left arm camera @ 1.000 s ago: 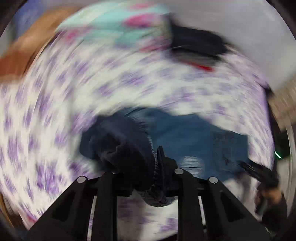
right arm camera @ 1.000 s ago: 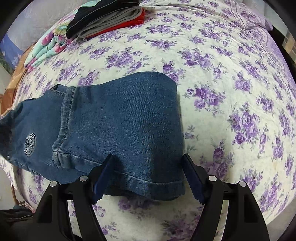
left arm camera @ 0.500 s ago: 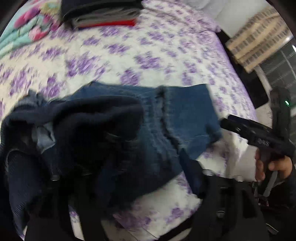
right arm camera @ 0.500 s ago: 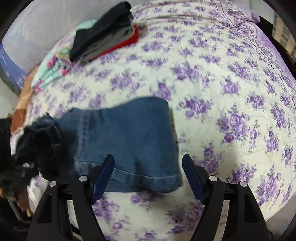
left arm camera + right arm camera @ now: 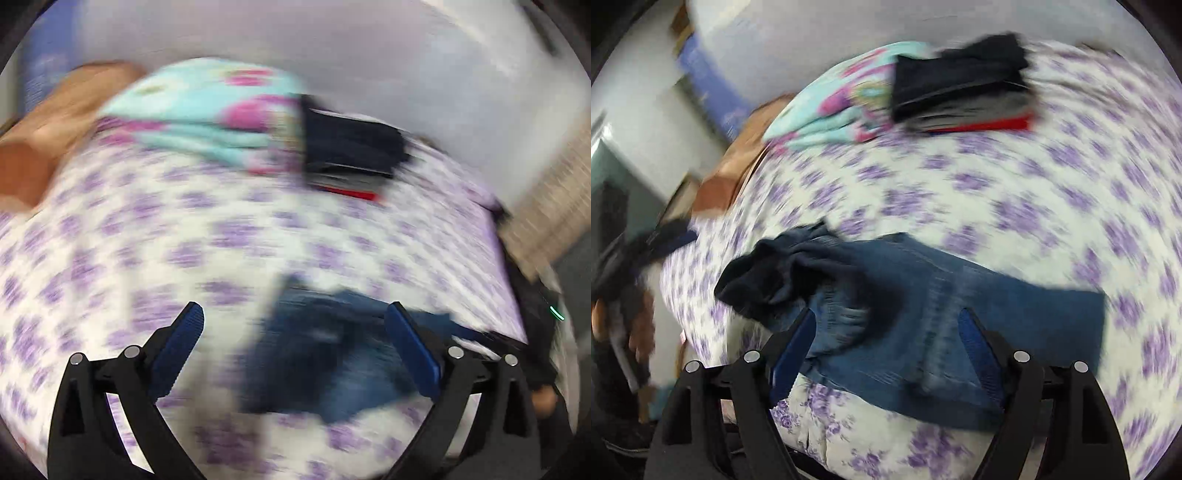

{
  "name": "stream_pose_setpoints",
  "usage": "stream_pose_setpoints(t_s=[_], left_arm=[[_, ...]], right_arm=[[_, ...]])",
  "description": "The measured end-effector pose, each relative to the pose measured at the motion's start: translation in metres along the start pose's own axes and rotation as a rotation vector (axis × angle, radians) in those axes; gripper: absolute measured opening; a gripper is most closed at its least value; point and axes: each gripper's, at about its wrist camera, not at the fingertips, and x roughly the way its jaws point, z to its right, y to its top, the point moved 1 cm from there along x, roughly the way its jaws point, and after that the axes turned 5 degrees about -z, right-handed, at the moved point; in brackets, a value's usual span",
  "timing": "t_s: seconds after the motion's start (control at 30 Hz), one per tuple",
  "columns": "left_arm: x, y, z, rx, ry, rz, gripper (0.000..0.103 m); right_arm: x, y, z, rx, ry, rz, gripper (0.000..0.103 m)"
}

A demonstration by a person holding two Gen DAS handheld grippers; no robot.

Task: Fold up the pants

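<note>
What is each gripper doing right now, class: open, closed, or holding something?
Left gripper: open, holding nothing.
Right gripper: open, over the jeans, gripping nothing.

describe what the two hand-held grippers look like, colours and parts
Both look alike: the left hand-held gripper and the right hand-held gripper have black angular frames with triangular cutouts, silver round pivot bolts, and two fingers faced with blue ribbed pads. No cables or markings show.

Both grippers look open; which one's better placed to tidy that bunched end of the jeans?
Probably right. The right gripper is open directly over the jeans, with the bunched end just beyond its left finger. The left gripper, also open, has denim only near its right finger, and that view is heavily blurred.
</note>
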Motion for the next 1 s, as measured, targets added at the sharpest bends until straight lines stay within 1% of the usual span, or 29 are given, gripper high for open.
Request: stream_pose_setpoints(t_s=[0.03, 0.07, 0.1, 0.13, 0.17, 0.2, 0.27, 0.3, 0.33, 0.37, 0.4, 0.43, 0.47, 0.5, 0.53, 0.57, 0.6, 0.63, 0.7, 0.73, 0.77, 0.8, 0.83, 0.87, 0.93, 0.97, 1.0], left_arm=[[0.01, 0.0, -0.017, -0.037, 0.069, -0.015, 0.096], [0.017, 0.0, -0.028, -0.066, 0.107, -0.032, 0.096], [0.031, -0.005, -0.045, -0.118, 0.145, -0.063, 0.096], [0.04, -0.009, -0.056, -0.153, 0.147, -0.088, 0.096], [0.053, -0.014, -0.066, -0.197, 0.151, -0.133, 0.096], [0.063, -0.018, -0.07, -0.216, 0.163, -0.166, 0.096], [0.084, -0.029, -0.071, -0.201, 0.188, -0.237, 0.096], [0.088, -0.032, -0.069, -0.19, 0.191, -0.256, 0.096], [0.094, -0.036, -0.065, -0.177, 0.184, -0.271, 0.096], [0.099, -0.038, -0.058, -0.155, 0.171, -0.284, 0.096], [0.1, -0.042, -0.054, -0.142, 0.168, -0.286, 0.096], [0.1, -0.041, -0.047, -0.126, 0.178, -0.276, 0.096], [0.1, -0.041, -0.044, -0.123, 0.193, -0.271, 0.096], [0.102, -0.04, -0.043, -0.124, 0.198, -0.277, 0.096], [0.104, -0.04, -0.043, -0.128, 0.197, -0.283, 0.096], [0.104, -0.039, -0.044, -0.137, 0.191, -0.287, 0.096], [0.104, -0.039, -0.045, -0.15, 0.175, -0.29, 0.096], [0.104, -0.04, -0.045, -0.156, 0.165, -0.293, 0.096], [0.104, -0.039, -0.044, -0.147, 0.166, -0.3, 0.096], [0.102, -0.038, -0.044, -0.143, 0.152, -0.303, 0.096], [0.099, -0.038, -0.045, -0.144, 0.122, -0.302, 0.096], [0.094, -0.037, -0.046, -0.147, 0.091, -0.297, 0.096], [0.086, -0.036, -0.046, -0.147, 0.052, -0.288, 0.096], [0.077, -0.032, -0.042, -0.136, 0.016, -0.268, 0.096], [0.067, -0.026, -0.031, -0.099, -0.006, -0.233, 0.096], [0.064, -0.024, -0.025, -0.079, -0.016, -0.223, 0.096], [0.063, -0.021, -0.017, -0.057, -0.031, -0.222, 0.096]], right_arm=[[0.008, 0.004, -0.009, -0.043, 0.002, -0.012, 0.08], [0.015, 0.006, -0.014, -0.066, 0.002, -0.023, 0.081], [0.03, 0.01, -0.02, -0.085, -0.01, -0.056, 0.081], [0.041, 0.012, -0.022, -0.095, -0.027, -0.081, 0.081], [0.053, 0.016, -0.026, -0.113, -0.058, -0.1, 0.081], [0.059, 0.017, -0.029, -0.132, -0.082, -0.102, 0.081], [0.069, 0.023, -0.039, -0.209, -0.155, -0.079, 0.081], [0.072, 0.025, -0.043, -0.241, -0.18, -0.069, 0.081], [0.076, 0.028, -0.048, -0.283, -0.22, -0.064, 0.081], [0.077, 0.03, -0.052, -0.312, -0.241, -0.055, 0.081], [0.077, 0.035, -0.061, -0.376, -0.24, -0.018, 0.081], [0.078, 0.036, -0.064, -0.407, -0.25, -0.005, 0.08], [0.08, 0.037, -0.071, -0.456, -0.267, 0.003, 0.08], [0.082, 0.039, -0.073, -0.472, -0.258, -0.003, 0.076], [0.086, 0.042, -0.075, -0.467, -0.202, -0.037, 0.054], [0.092, 0.044, -0.073, -0.445, -0.154, -0.075, 0.025], [0.095, 0.046, -0.073, -0.428, -0.131, -0.098, 0.015], [0.097, 0.046, -0.07, -0.4, -0.111, -0.109, 0.014], [0.089, 0.047, -0.058, -0.28, 0.003, -0.119, 0.012], [0.08, 0.048, -0.051, -0.213, 0.071, -0.111, 0.012], [0.06, 0.049, -0.039, -0.127, 0.175, -0.088, 0.011], [0.049, 0.048, -0.033, -0.092, 0.228, -0.073, 0.011], [0.029, 0.044, -0.024, -0.046, 0.298, -0.044, 0.011], [0.013, 0.04, -0.016, -0.016, 0.342, -0.023, 0.011], [-0.017, 0.027, 0.009, 0.075, 0.424, 0.015, 0.011], [-0.031, 0.016, 0.03, 0.158, 0.473, 0.029, 0.011], [-0.037, 0.011, 0.046, 0.211, 0.492, 0.038, 0.011]])
